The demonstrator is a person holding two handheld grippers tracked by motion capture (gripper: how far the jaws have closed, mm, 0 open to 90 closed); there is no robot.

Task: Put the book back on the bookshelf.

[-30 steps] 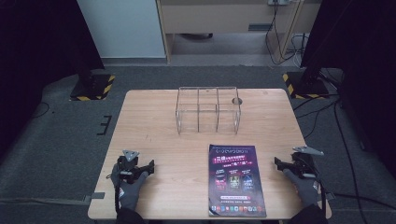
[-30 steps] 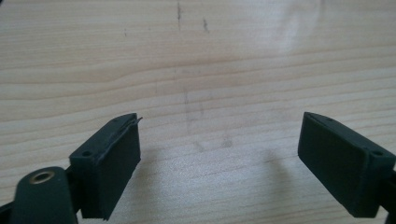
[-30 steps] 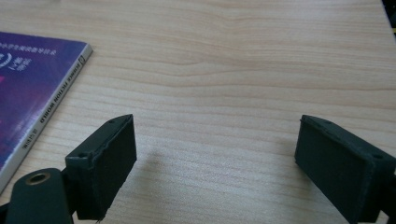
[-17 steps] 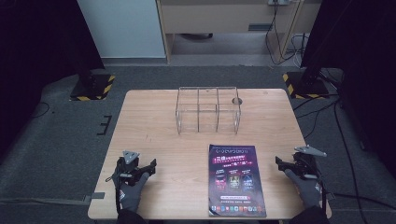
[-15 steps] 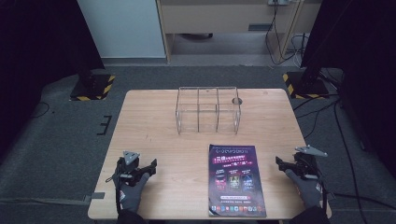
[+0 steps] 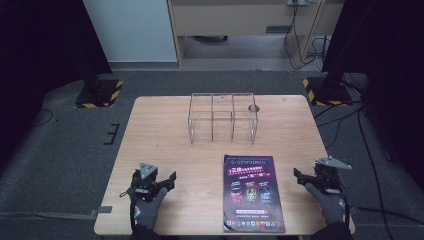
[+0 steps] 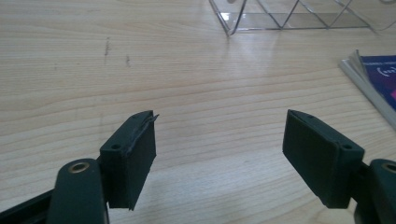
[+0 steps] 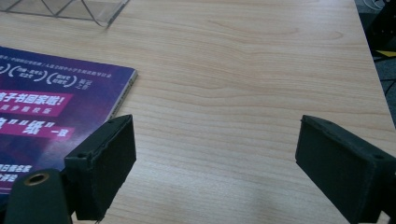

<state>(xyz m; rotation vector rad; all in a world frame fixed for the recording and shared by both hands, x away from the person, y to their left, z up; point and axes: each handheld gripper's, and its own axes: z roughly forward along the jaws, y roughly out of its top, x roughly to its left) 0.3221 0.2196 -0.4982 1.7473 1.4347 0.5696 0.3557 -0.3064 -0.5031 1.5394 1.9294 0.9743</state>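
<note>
We note a purple-covered magazine (image 6: 253,193) lying flat on the wooden tabletop (image 6: 165,135), and we take it as our landmark. Its long axis runs from the person's edge toward the far edge, leaning slightly so the far end sits a touch further left than the near end; its title end points away from the person, its near end reaches almost to the tabletop's front edge. Beyond the magazine's far end, apart from it, stands a clear wire-and-acrylic rack (image 6: 222,117) with several compartments, open at the top. A small round hole (image 6: 253,107) in the tabletop sits just behind the rack's right end. Well to the left of the magazine we see the left gripper (image 6: 167,180) held in a gloved left hand (image 6: 146,204), low over the wood; in the left gripper view its fingers (image 7: 130,161) stand wide apart with only bare wood between them, the magazine's corner (image 7: 373,77) off to the right. To the right of the magazine, near it but not touching, the right gripper (image 6: 299,176) is held by the gloved right hand (image 6: 330,200); in the right gripper view its fingers (image 8: 105,163) gape wide, holding nothing, the magazine's right edge (image 8: 56,100) just beside the left finger.
</note>
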